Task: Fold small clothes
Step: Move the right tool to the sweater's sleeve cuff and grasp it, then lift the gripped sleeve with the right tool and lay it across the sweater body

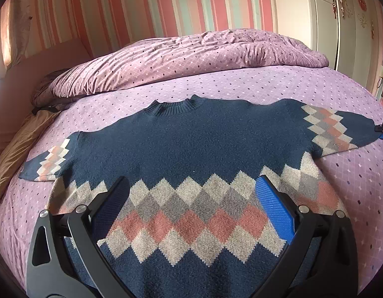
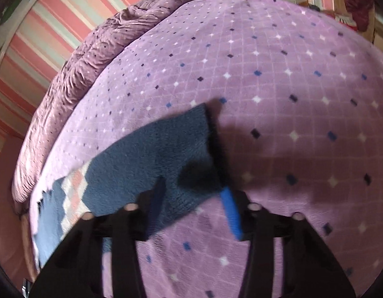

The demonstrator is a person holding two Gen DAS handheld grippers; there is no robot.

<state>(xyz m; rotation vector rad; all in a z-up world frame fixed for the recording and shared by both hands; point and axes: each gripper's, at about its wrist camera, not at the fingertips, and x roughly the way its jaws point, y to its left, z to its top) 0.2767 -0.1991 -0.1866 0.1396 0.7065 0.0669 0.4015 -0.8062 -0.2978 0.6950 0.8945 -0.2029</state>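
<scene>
A navy sweater (image 1: 191, 144) with bands of cream, grey and pink diamonds lies flat on the bed (image 1: 315, 84), front down or up I cannot tell, its ribbed collar (image 1: 176, 106) pointing toward the far side. Both short sleeves are spread outward: the one on the viewer's left (image 1: 50, 164) reaches toward the bed's left edge, and the other sleeve (image 1: 340, 129) stretches to the right edge of the left wrist view. The hem end of the sweater runs under the camera.

The left gripper (image 1: 194, 198) hangs over the lower body of the sweater, its jaws spread wide with the diamond band showing between them; the blue pad (image 1: 273, 211) of one finger faces inward. Whether the fingertips touch the knit cannot be told.

In the right wrist view, which is motion-blurred, the right gripper (image 2: 194, 198) sits at the cuff end of the right-hand sleeve (image 2: 154, 161). Its jaws are spread, with the sleeve's outer corner lying between them and a dark shadow cast on the fabric there. A sliver of this gripper also shows at the far right rim of the left wrist view, just beside the sleeve's cuff.

The bed carries a lilac sheet with small diamond dots. A rumpled mauve duvet (image 1: 186, 59) is heaped along the far side, and a tan pillow (image 1: 17, 149) lies at the left edge. Behind stands a pink-striped wall (image 1: 141, 7) and a white wardrobe (image 1: 340, 19).
</scene>
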